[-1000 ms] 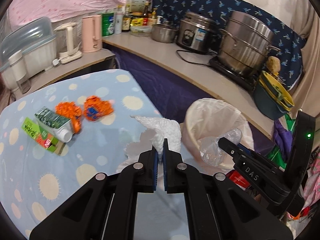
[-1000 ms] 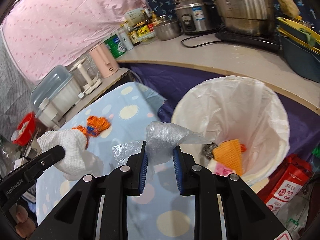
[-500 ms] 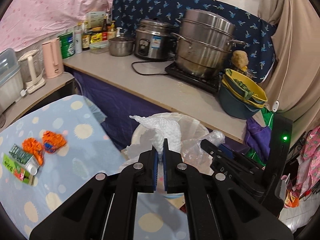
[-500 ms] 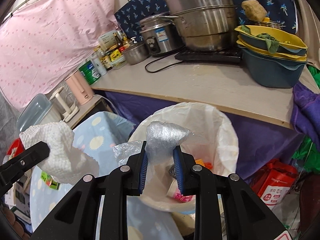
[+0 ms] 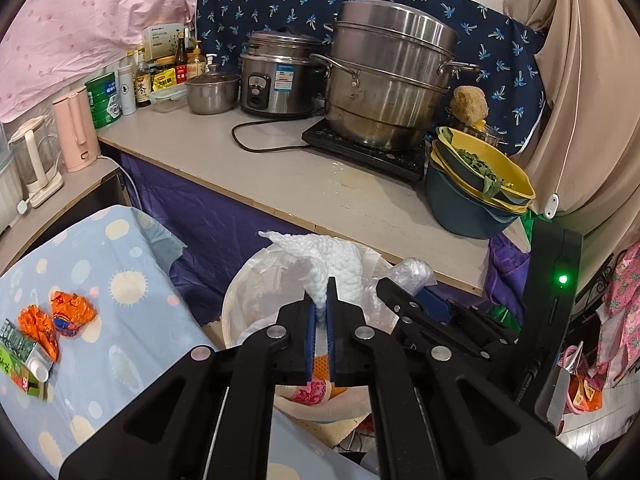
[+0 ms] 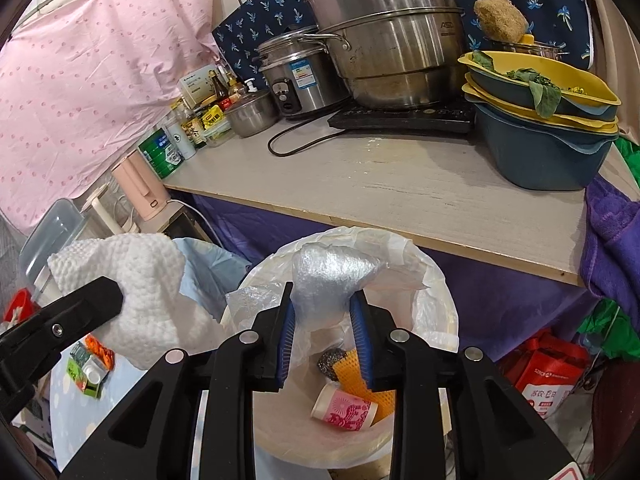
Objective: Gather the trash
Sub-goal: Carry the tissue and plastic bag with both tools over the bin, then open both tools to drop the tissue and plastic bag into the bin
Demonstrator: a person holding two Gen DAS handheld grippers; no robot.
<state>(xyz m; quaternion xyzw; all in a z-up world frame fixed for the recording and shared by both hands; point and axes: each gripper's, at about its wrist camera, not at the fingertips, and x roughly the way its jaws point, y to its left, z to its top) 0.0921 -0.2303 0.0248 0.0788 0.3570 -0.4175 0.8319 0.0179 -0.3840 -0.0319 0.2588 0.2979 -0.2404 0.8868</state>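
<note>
Drop step: right tool [image 6: 325,310] opening w/ plastic wad [image 6: 330,276] between jaws over bin [image 6: 448,320]; left tool [image 5: 321,304] pinches paper towel [image 5: 328,260]. Next: release both.

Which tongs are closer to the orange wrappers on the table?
Left. The left tongs hang beside the orange wrappers; the right tongs are farther, over the bin.

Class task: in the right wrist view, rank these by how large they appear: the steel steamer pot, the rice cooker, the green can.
1. steel steamer pot
2. rice cooker
3. green can
All three stand on the far counter, so the order looks reliable.
</note>
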